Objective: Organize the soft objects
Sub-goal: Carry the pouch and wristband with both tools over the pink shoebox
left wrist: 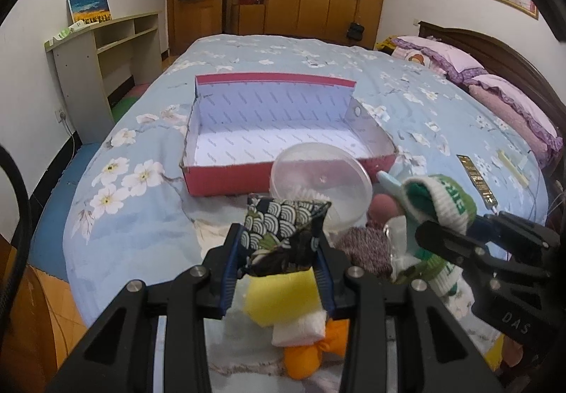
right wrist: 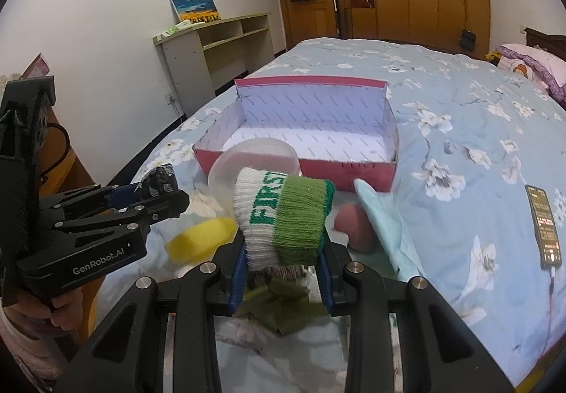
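On the bed [left wrist: 247,50] the red box [left wrist: 226,180] was partly hidden behind a clear tub [left wrist: 318,177]. My left tongs [left wrist: 279,251] gripped a patterned pouch [left wrist: 283,226], covering a yellow sponge [left wrist: 283,297]; my right tongs [right wrist: 283,262] gripped a white-green sock [right wrist: 283,216], its lower part blurred.

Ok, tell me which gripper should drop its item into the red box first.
Probably the left gripper: its patterned pouch sits nearly centred before the red box. The right gripper with the green-and-white sock sits further right.
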`<state>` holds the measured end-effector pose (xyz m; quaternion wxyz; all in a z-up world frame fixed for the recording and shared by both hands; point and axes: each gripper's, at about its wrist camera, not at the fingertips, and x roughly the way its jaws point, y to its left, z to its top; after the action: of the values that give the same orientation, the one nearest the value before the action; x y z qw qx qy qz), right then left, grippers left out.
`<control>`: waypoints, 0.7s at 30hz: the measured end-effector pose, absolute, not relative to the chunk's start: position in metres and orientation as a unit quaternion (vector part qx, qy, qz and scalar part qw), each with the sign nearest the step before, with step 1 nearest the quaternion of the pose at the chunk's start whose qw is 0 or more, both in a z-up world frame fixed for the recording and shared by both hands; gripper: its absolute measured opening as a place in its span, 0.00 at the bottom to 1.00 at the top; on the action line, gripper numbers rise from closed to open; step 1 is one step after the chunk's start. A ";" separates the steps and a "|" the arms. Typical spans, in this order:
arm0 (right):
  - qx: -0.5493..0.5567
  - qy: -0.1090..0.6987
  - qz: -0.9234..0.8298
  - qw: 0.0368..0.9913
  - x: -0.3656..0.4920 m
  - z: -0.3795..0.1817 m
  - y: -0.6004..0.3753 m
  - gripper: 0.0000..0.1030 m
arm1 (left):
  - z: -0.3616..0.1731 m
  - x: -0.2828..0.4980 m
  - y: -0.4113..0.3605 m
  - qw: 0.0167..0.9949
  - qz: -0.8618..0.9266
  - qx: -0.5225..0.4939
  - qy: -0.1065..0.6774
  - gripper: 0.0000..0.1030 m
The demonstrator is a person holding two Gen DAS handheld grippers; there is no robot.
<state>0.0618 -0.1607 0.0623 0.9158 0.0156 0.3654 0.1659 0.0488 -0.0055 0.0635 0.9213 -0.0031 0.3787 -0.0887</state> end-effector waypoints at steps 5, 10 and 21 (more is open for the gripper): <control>0.017 0.368 0.175 0.913 0.073 0.065 -0.156 0.33 | 0.069 0.060 -0.008 0.921 -0.092 0.005 0.379 0.38; 0.012 0.369 0.182 0.911 0.083 0.069 -0.150 0.33 | 0.076 0.072 -0.013 0.924 -0.092 0.016 0.370 0.38; 0.004 0.369 0.185 0.911 0.115 0.080 -0.145 0.33 | 0.082 0.103 -0.015 0.927 -0.084 0.023 0.365 0.38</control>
<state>0.1155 -0.1452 0.0804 0.9110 0.0038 0.3686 0.1852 0.1027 -0.0148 0.0820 0.9270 0.0234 0.3649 -0.0839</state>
